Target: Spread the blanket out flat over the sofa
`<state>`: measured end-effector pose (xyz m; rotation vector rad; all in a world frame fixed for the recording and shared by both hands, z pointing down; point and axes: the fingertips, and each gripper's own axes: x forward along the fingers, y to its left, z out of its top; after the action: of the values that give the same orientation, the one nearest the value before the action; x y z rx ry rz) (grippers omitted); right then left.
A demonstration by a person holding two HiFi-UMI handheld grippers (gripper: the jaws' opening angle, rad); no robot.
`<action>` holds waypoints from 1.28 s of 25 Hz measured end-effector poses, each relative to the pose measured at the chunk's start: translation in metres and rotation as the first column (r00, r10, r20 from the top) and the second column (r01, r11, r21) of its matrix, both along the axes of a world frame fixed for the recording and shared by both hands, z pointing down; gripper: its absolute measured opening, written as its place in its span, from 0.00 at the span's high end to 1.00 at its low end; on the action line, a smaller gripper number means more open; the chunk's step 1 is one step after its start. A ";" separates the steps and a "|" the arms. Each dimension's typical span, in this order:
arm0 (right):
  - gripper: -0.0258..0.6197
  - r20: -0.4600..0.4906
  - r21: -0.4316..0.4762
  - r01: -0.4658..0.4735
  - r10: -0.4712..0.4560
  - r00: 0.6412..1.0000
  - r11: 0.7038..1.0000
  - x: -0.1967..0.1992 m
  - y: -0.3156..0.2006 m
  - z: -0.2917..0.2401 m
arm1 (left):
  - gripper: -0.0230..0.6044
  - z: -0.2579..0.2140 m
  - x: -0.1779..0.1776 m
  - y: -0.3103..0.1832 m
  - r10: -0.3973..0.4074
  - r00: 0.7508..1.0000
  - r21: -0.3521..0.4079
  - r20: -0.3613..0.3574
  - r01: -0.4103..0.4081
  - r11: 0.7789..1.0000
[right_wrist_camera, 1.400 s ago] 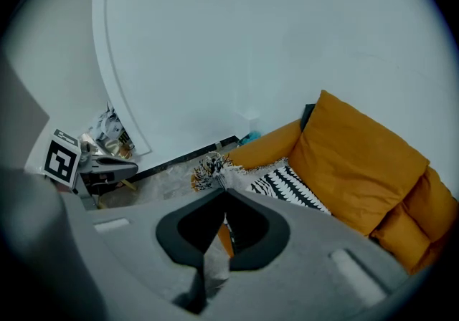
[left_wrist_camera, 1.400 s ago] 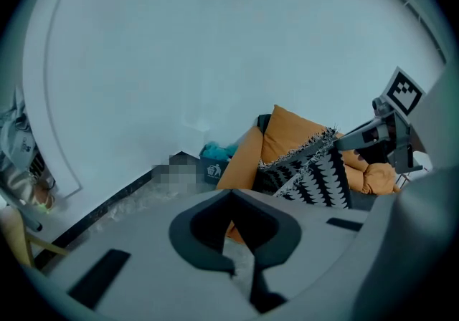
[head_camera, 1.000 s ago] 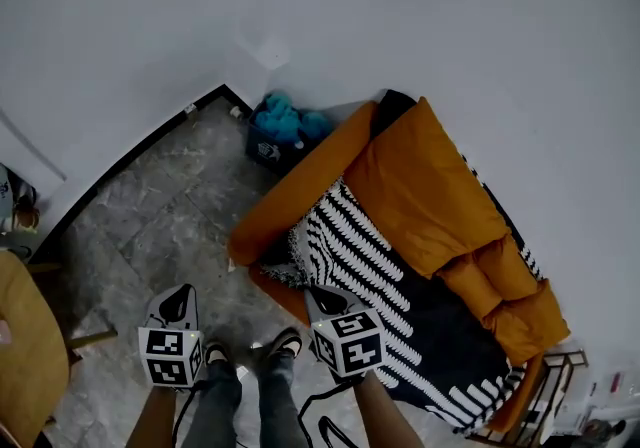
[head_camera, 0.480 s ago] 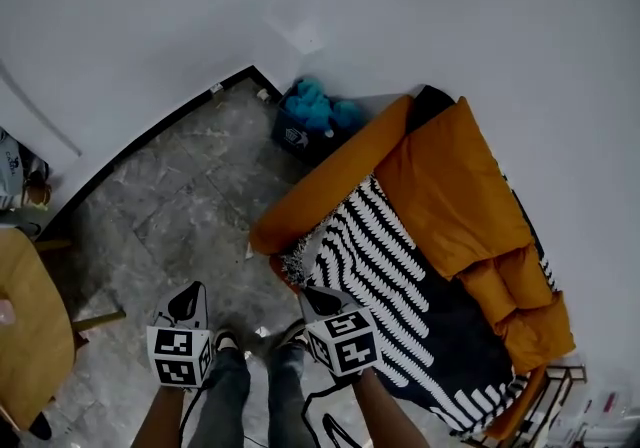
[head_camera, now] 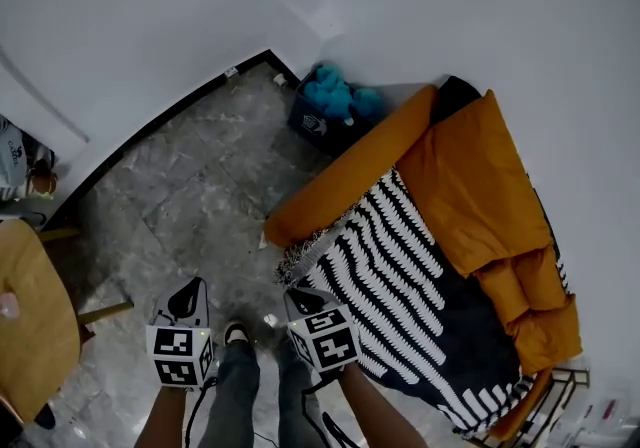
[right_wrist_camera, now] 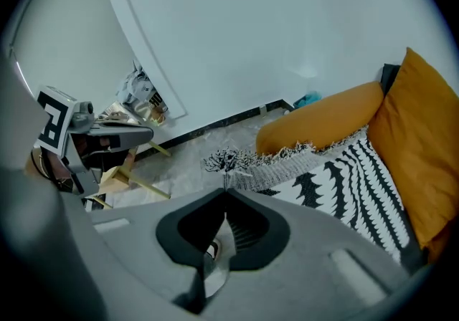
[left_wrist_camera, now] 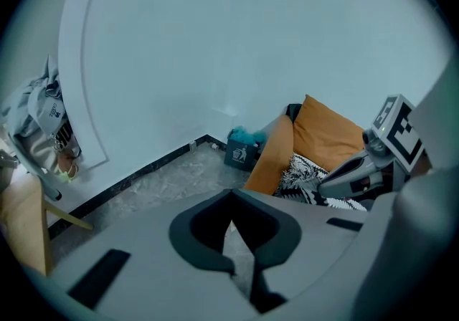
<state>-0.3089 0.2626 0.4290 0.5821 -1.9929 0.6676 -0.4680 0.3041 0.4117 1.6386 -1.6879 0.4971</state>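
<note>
- Black-and-white patterned blanket (head_camera: 400, 276) with a fringed edge: it lies over the seat of the sofa, at 4 o'clock from the middle of the head view. It runs from the armrest at its 11 o'clock end to the far end at 5 o'clock. One fringed corner hangs over the front edge by the armrest.
- Orange fabric sofa (head_camera: 470, 176): a rounded armrest (head_camera: 345, 181) at the 11 o'clock end, smaller orange back cushions (head_camera: 530, 296) along the blanket's 3 o'clock side.
- Right gripper (right_wrist_camera: 226, 198): its jaws are pressed together. The blanket's fringe sits just beyond the tips at 12 o'clock. Whether a strand is caught between them cannot be told.
- Left gripper (left_wrist_camera: 231, 201): its jaws are closed on each other with nothing between, over bare floor, at 9 o'clock of the right gripper and well apart from the blanket.
- Dark bin (head_camera: 315, 121) topped with teal stuff: on the floor just beyond the armrest, at 12 o'clock, against the wall.
- Grey marbled stone floor (head_camera: 190, 206), white wall (head_camera: 150, 16) with a dark skirting.
- Round wooden table (head_camera: 30, 326): at 8 o'clock.
- Person's legs (head_camera: 235, 396) in jeans: between the two grippers, at 6 o'clock.
</note>
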 end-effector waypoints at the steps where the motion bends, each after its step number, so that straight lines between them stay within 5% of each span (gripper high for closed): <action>1: 0.94 0.002 -0.011 -0.003 0.003 1.000 1.000 -0.002 0.001 0.005 | 0.96 0.002 -0.002 0.001 -0.004 1.000 -0.003 0.001 0.004 1.000; 32: 0.93 -0.016 -0.067 -0.005 0.004 1.000 0.998 -0.035 0.012 0.139 | 0.96 0.066 -0.042 0.046 -0.116 0.993 -0.079 0.008 0.116 0.990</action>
<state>-0.3442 0.2749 0.5680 0.5503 -1.9475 0.7276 -0.5102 0.3504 0.4781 1.4743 -1.7329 0.5036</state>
